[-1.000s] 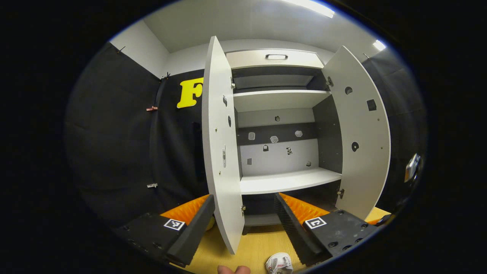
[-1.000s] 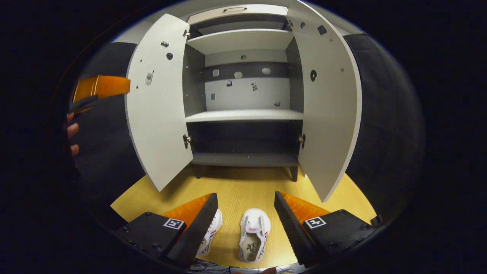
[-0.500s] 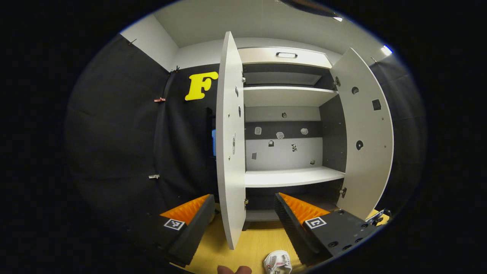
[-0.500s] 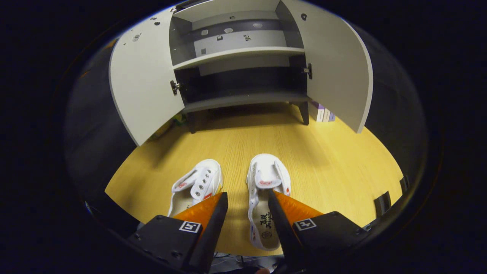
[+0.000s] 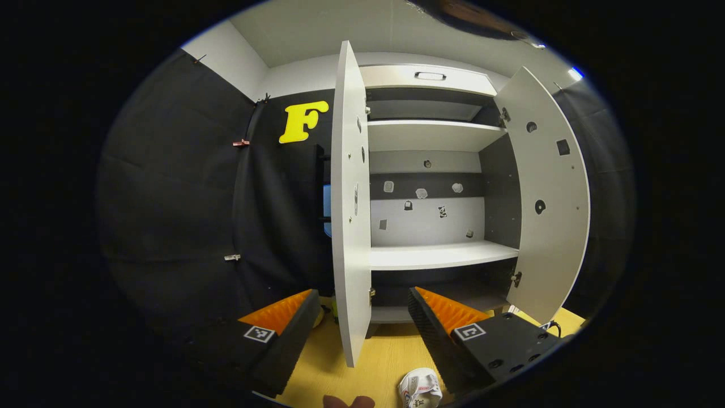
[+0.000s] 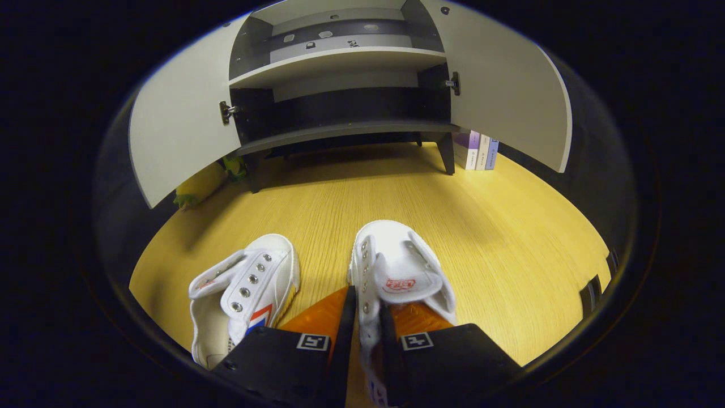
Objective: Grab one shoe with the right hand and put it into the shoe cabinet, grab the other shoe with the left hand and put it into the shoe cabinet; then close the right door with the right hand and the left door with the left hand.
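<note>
In the right gripper view, the right gripper (image 6: 367, 323) is lowered over the right shoe (image 6: 396, 272), which lies on the wooden floor (image 6: 510, 238) with its toe toward the shoe cabinet (image 6: 340, 62). The two fingers are drawn close together, and the left side wall of the shoe's opening is pinched between them; both fingers press on that wall. The heel end of this shoe is covered by the gripper body and is cut off at the near edge. The left shoe (image 6: 243, 289) lies just beside it on the left, apart from the fingers; its heel is partly hidden behind the left finger.

The cabinet stands at the far side of the floor with the left door (image 6: 175, 141) and the right door (image 6: 504, 96) both swung open. The lower shelf is dark, and its contents cannot be made out. A yellow-and-green item (image 6: 204, 181) is partly hidden beneath the left door and cannot be identified. Books (image 6: 478, 152) stand beside the right cabinet leg.

In the left gripper view, the left gripper (image 5: 362, 323) is held up facing the cabinet, jaws spread wide with nothing between them. The edge of the left door is seen between the fingers farther off. A white shoe (image 5: 420, 388) is cut off at the near edge.
</note>
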The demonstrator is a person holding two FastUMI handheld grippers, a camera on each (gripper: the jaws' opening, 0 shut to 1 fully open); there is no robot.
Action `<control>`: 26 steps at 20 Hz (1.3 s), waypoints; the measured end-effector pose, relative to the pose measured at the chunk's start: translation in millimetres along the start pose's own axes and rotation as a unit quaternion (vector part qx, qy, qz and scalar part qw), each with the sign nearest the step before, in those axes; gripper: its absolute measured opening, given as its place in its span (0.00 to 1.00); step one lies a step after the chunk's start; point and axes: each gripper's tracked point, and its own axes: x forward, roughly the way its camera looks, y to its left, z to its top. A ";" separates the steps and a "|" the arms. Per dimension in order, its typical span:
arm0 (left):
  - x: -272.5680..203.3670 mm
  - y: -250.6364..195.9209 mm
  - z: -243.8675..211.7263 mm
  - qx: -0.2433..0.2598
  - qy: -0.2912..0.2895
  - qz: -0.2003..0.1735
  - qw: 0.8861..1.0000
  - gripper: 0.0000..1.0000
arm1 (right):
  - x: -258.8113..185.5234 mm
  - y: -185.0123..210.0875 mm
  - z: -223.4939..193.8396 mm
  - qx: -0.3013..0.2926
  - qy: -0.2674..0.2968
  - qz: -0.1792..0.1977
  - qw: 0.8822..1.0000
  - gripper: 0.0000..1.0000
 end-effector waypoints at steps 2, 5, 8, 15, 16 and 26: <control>-0.1 0.2 -4.4 0.001 0.003 0.001 1.000 0.98 | 0.4 -0.5 9.9 -0.014 -0.016 -0.004 1.000 0.19; -2.5 0.1 -11.9 0.011 0.011 0.004 1.000 0.98 | 1.8 3.0 10.0 0.000 -0.022 0.016 1.000 0.12; -1.4 -1.5 -17.8 0.019 0.019 0.001 1.000 0.98 | -2.3 -1.8 14.9 0.018 -0.010 0.036 0.999 0.07; 4.2 -2.5 -29.1 -0.002 0.036 -0.002 0.999 0.98 | -37.9 -16.8 77.7 0.002 -0.036 0.052 0.998 0.07; 5.2 -1.1 -31.2 -0.003 0.039 -0.001 0.999 0.98 | -46.2 -15.7 92.2 0.002 -0.042 0.057 0.998 0.07; 14.7 -8.6 -23.5 -0.011 0.033 -0.009 0.999 0.99 | -138.8 -1.0 264.2 -0.021 -0.103 0.073 0.992 0.07</control>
